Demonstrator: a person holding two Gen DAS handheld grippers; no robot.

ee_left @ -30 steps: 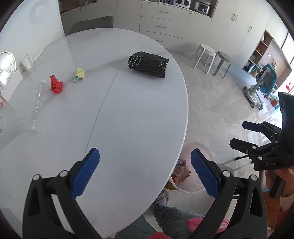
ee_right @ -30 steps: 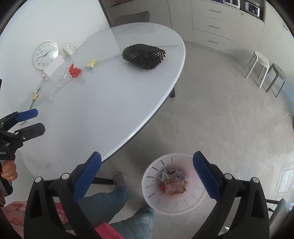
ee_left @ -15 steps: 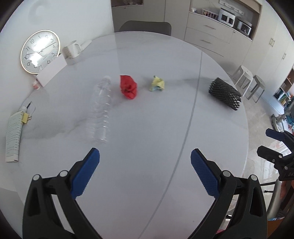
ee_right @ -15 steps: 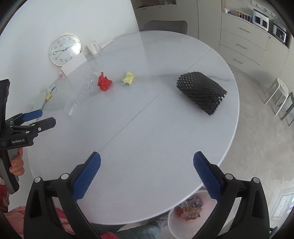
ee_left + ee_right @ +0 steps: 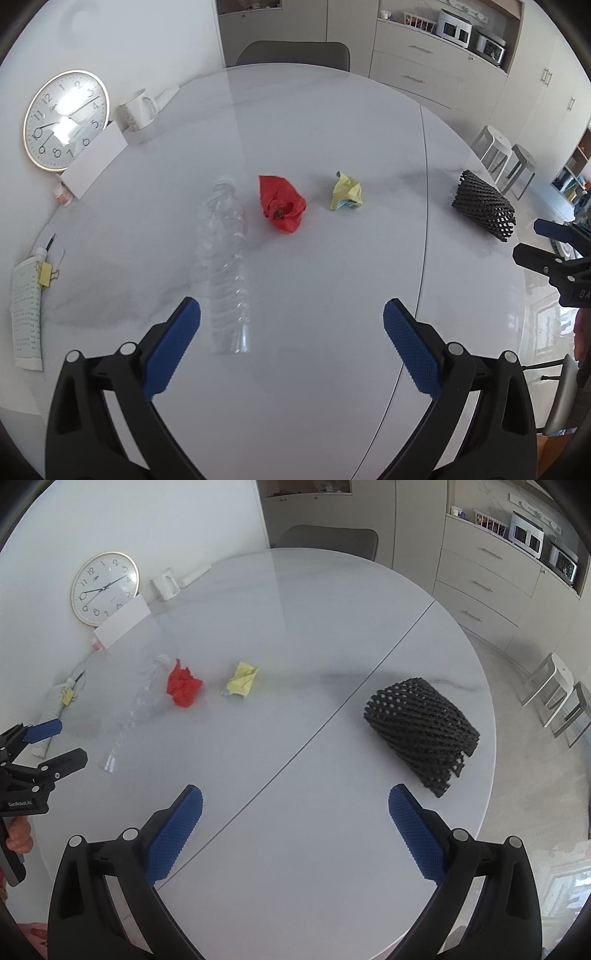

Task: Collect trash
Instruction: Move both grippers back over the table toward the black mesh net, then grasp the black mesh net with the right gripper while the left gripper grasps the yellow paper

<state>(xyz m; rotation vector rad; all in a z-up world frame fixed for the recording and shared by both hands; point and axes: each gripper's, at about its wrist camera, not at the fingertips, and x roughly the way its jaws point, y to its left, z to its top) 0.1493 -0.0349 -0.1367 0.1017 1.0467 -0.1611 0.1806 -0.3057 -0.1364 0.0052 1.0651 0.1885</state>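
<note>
Swung up from the floor bin to face the tabletop (image 5: 332, 369) since a second ago. Four pieces of trash on it: one clear bottle (image 5: 225, 266), one red paper wad (image 5: 281, 208), one yellow wad (image 5: 347, 192), one black foam net (image 5: 421, 734); "GenRobot.AI" readable on the left tool (image 5: 55, 742), "DA" on the right tool (image 5: 535, 240). Both spread wide, holding and touching nothing, above the near edge.

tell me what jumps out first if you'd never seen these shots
The red crumpled wad stands out mid-table, between a clear plastic bottle lying on its side and a yellow paper ball. Towards the table's right edge lies a black mesh sleeve. Both grippers, left and right, hang open and empty.
</note>
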